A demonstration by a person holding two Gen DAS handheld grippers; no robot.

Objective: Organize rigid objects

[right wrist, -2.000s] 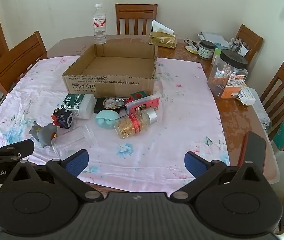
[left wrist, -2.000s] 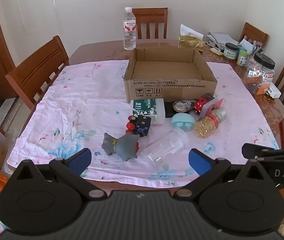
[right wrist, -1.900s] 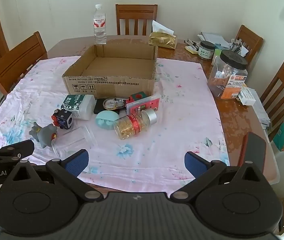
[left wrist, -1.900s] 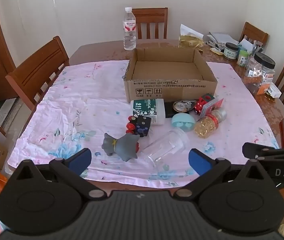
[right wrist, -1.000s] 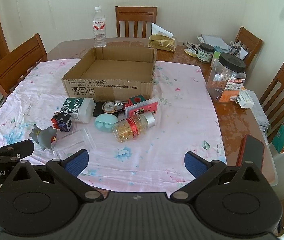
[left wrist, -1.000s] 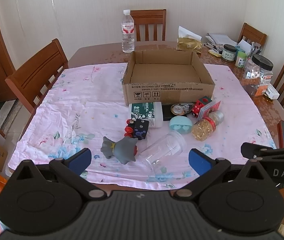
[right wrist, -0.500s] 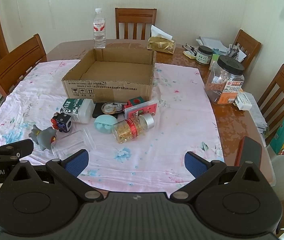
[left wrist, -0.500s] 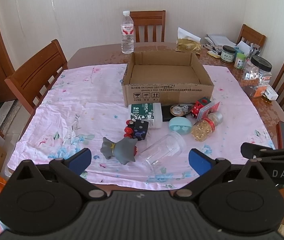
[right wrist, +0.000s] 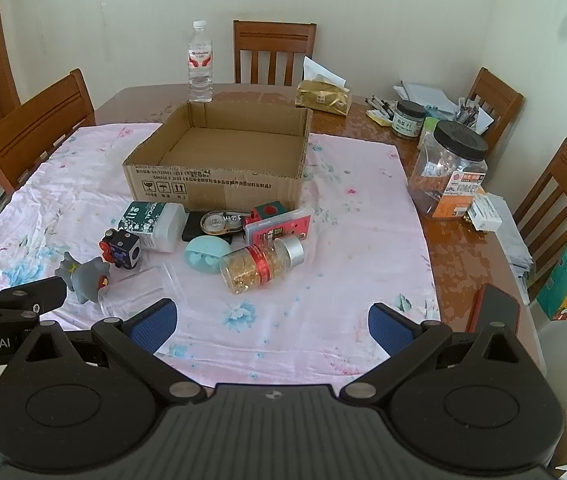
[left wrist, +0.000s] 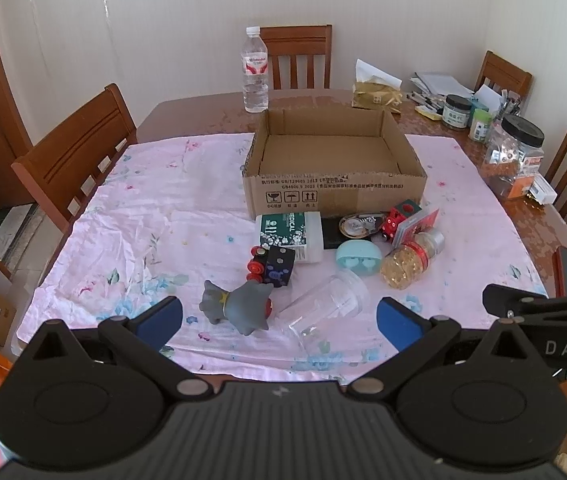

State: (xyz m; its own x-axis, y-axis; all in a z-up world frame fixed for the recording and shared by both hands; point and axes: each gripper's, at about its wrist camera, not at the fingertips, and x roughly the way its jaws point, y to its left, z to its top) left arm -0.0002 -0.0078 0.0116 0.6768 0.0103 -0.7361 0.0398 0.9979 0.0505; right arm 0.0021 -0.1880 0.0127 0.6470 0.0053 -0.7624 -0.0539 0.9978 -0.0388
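- On the bench, a pink floral cloth carries an open cardboard box set upright, with nothing visible inside.
- Directly in front of the box's printed wall, a cluster of rigid objects lies on the cloth.
- White-and-green "MEDICAL" container: on its side, just beside the box wall.
- Black cube toy with red wheels: touching the near edge of that container.
- Grey rubber figurine: lying toppled, nearest the left gripper.
- Clear plastic cup: on its side, mouth toward the figurine, beside it.
- Teal rounded case: flat on the cloth, between the cup and a black flat item bearing a round tape dispenser.
- Gold-filled jar with red band and silver lid: lying on its side, touching the teal case.
- Red toy block and a red-pink flat case: close against the box's right front corner.
- Left gripper: jaws spread wide, holding nothing, poised above the near edge of the cloth.
- Right gripper: jaws likewise wide and unloaded, to the right of the cluster.
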